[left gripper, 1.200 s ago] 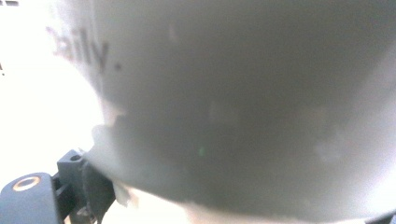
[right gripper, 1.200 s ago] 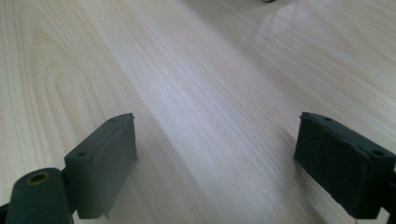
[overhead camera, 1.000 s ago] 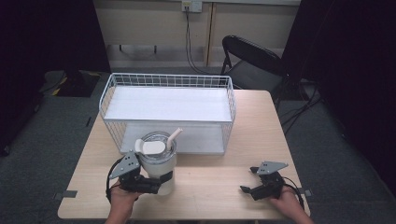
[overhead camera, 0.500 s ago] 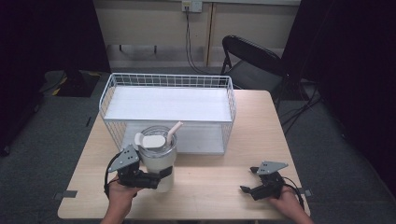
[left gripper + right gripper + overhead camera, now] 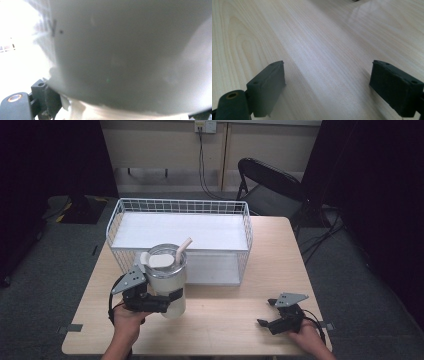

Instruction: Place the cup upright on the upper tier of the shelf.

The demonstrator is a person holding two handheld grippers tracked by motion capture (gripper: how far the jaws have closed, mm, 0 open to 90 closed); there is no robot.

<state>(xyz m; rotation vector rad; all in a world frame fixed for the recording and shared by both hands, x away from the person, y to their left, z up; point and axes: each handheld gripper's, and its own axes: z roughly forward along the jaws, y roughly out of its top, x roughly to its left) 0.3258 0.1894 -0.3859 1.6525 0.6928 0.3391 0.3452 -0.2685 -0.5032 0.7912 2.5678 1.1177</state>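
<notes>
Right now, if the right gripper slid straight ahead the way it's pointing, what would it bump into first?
Probably the cup held by the left gripper. The right gripper points left across the bare table, though whether it lines up exactly is hard to judge.

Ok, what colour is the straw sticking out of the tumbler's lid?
Cream-white, close to the lid's colour. The straw rises from the tumbler; the high view shows it best.

The left gripper (image 5: 167, 301) sits at the near-left part of the desk (image 5: 225, 320), its jaws clamped round the body of the tumbler (image 5: 166, 282), which looms grey and blurred in the left gripper view. The left hand (image 5: 127, 320) grips it from behind, forearm coming in from the desk's near edge. The right gripper (image 5: 267, 320) rests low over the desk's near-right part, jaws spread wide apart over bare wood, the right hand (image 5: 305, 335) behind it.
</notes>
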